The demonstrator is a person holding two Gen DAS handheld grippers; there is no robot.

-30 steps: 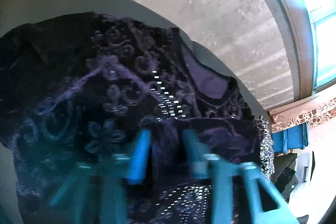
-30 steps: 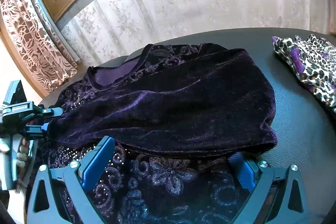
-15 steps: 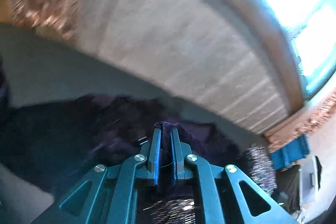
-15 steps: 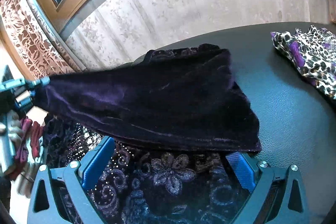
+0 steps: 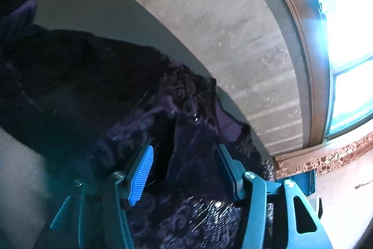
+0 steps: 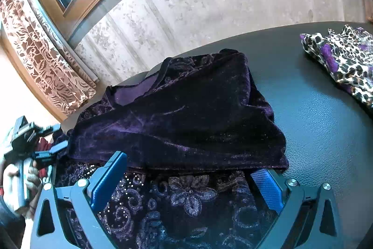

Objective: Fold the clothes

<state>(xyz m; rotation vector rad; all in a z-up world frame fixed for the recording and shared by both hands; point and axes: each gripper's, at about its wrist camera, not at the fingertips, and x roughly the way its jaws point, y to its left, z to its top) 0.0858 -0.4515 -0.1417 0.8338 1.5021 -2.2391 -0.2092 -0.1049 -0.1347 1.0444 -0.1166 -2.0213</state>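
Center frame both cams I see velvet top [image 6: 186, 118] on table [image 6: 326, 123]; L gripper [image 5: 186, 169] spread, R gripper [image 6: 188, 181] spread, nothing pinched.

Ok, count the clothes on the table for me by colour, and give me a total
Dark purple velvet garment: 1
Leopard-print garment with purple patches: 1
Total: 2 garments on the black table

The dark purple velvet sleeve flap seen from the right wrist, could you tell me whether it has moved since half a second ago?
Yes. The dark purple velvet sleeve flap has dropped, away from the floral curtain, onto the garment.
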